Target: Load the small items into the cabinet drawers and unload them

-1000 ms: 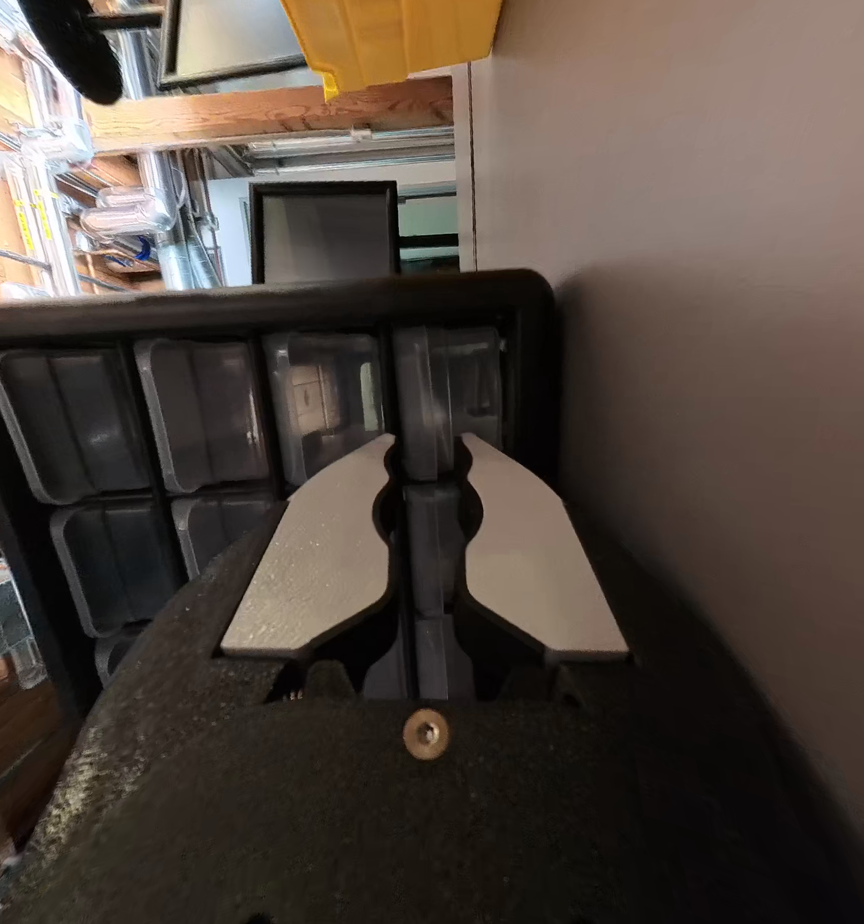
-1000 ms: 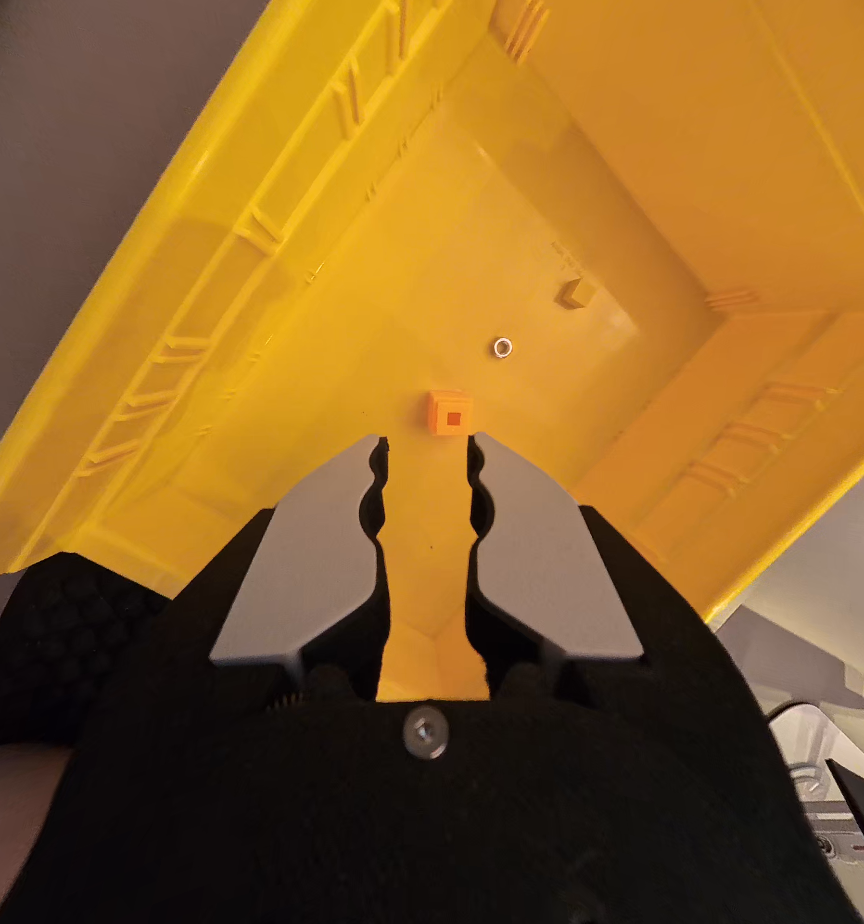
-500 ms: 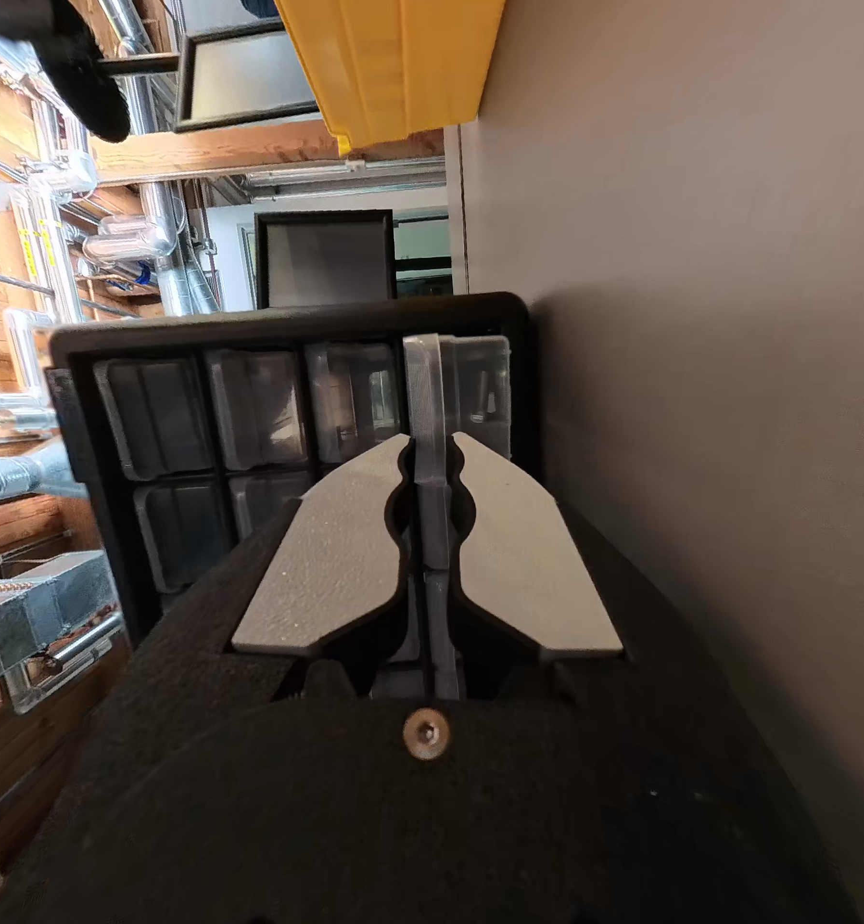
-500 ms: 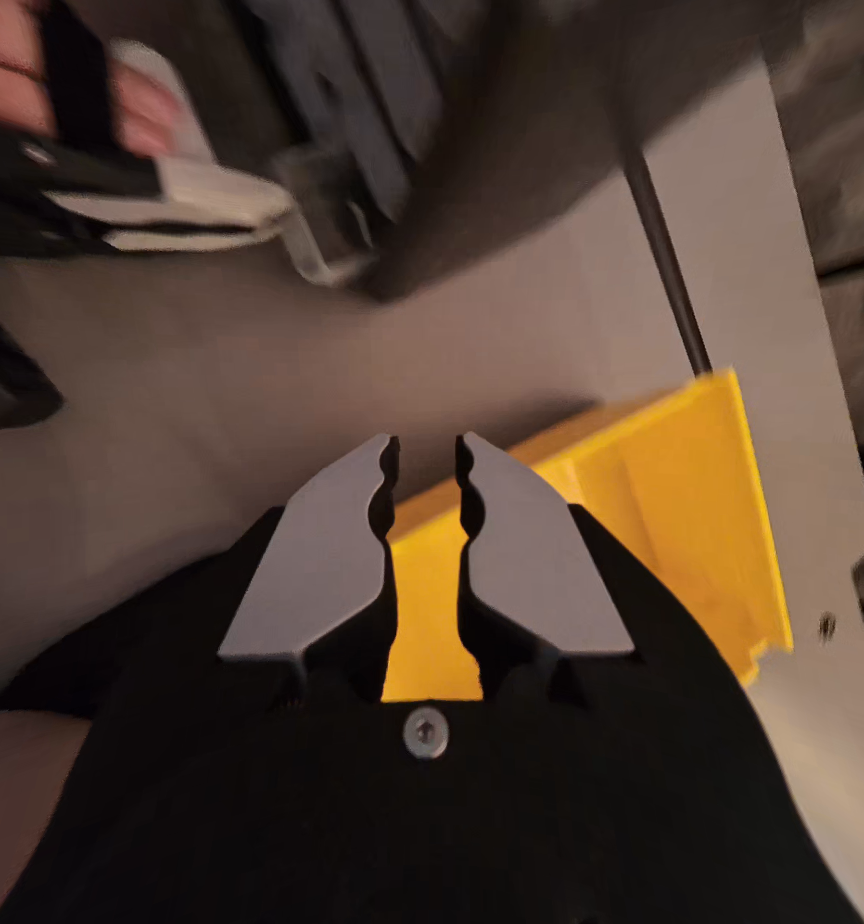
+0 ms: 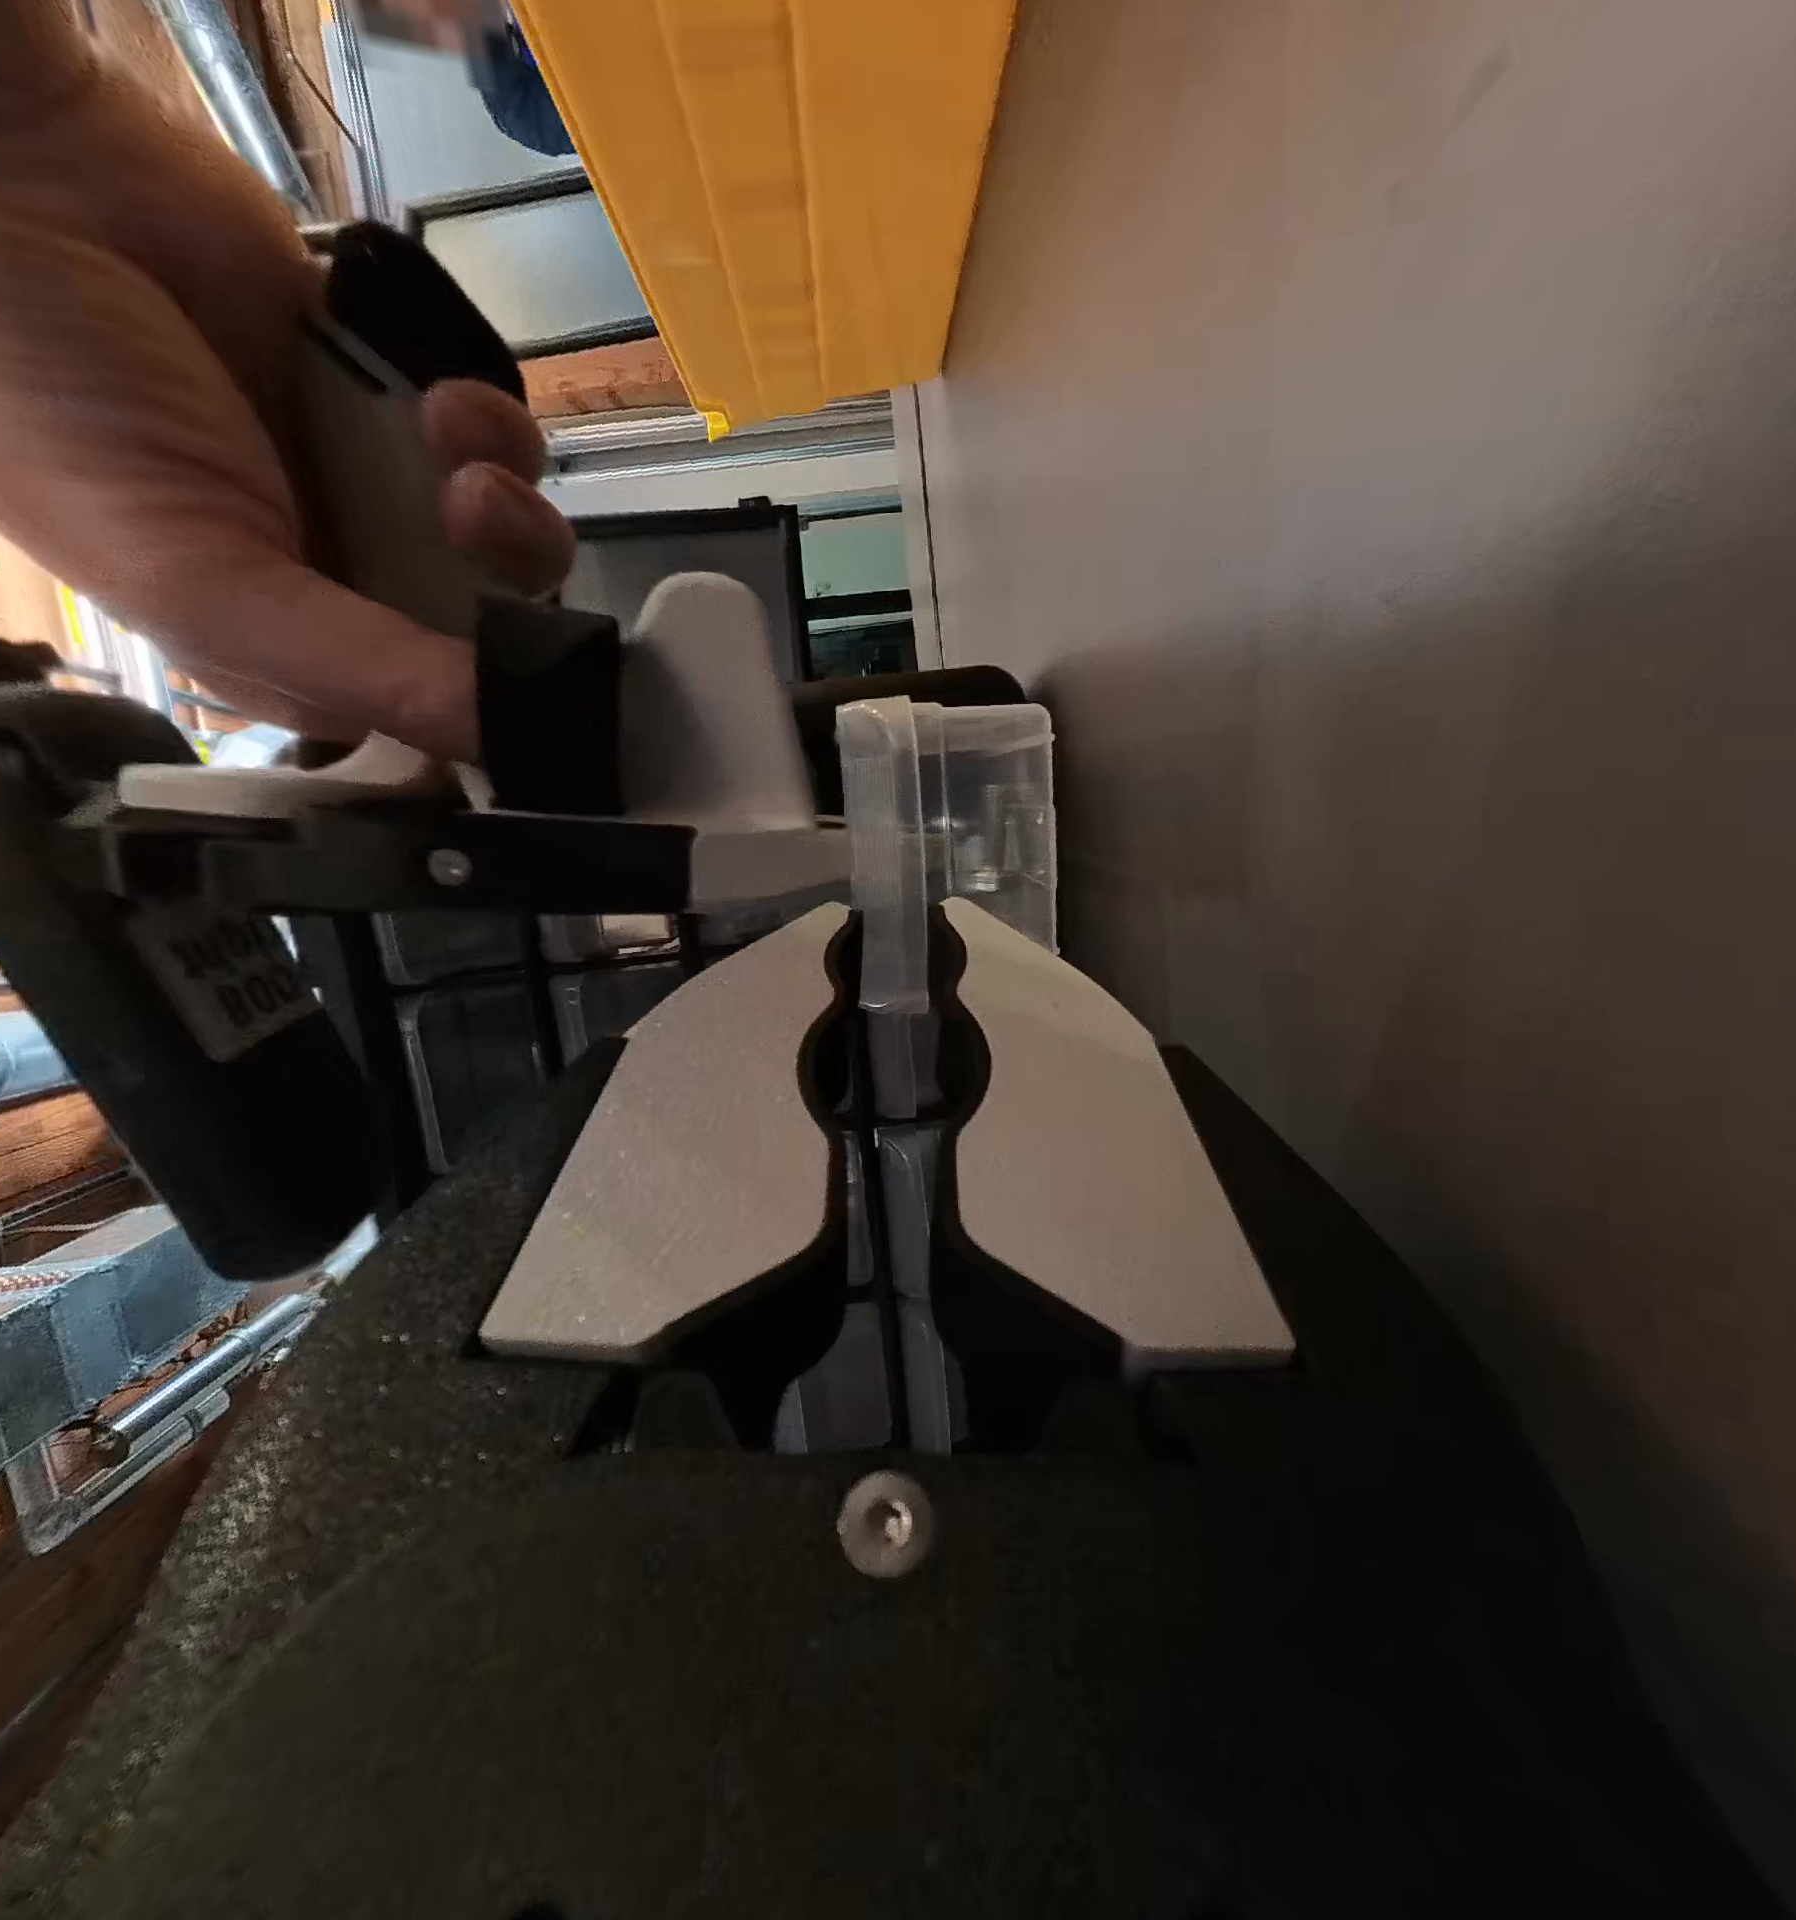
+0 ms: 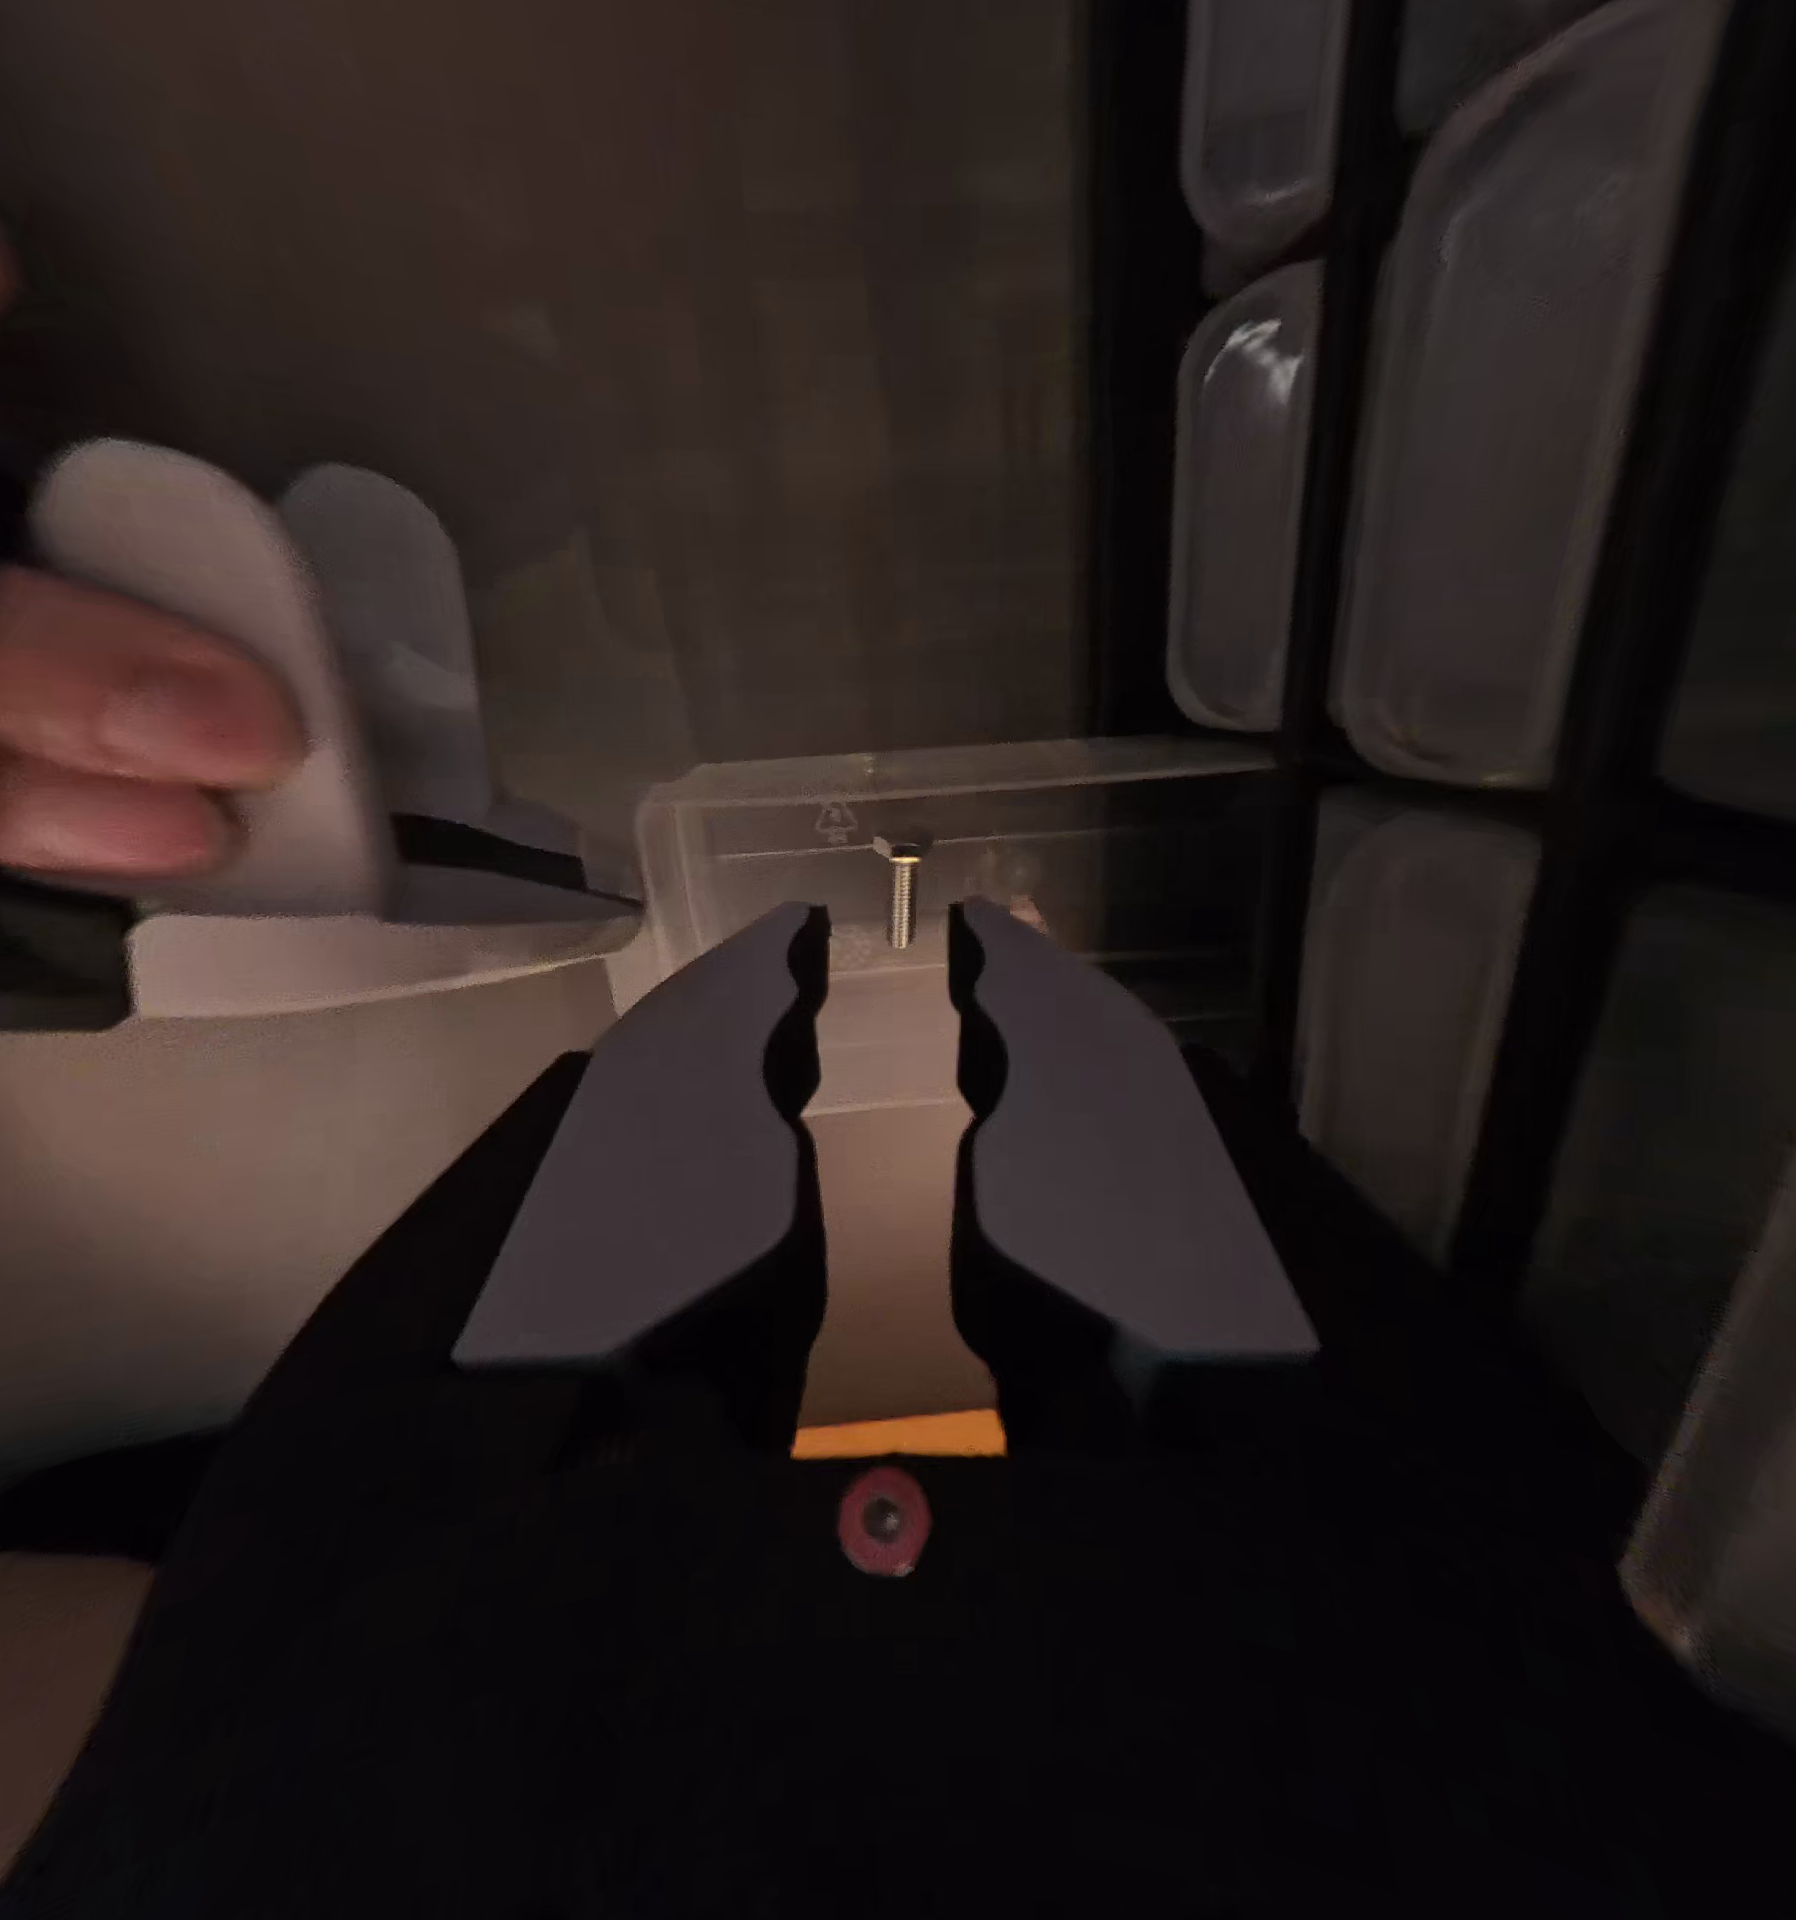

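Here the left gripper (image 5: 896,920) is clamped on the front lip of a clear plastic drawer (image 5: 961,821), which sticks out of the black cabinet (image 6: 1330,623) at the row nearest the grey table (image 5: 1445,727). The drawer is a see-through, thin-walled box with rounded corners and a raised pull tab — the fingers (image 5: 707,1132) pinch that tab edge-on. Inside it, in the right wrist view, lies a small silvery screw (image 6: 903,894), its head toward the drawer's far wall and its threaded shank pointing at the camera. The right gripper (image 6: 889,920) hovers just above the drawer's open top, its jaws parted and empty, the screw showing in the gap between their tips. The other drawers (image 6: 1496,416) in the cabinet are pushed in, frosted and dim. A yellow bin (image 5: 790,197) sits on the table beyond the cabinet. A hand (image 5: 146,416) holding the right gripper crosses the left wrist view, close beside the drawer.
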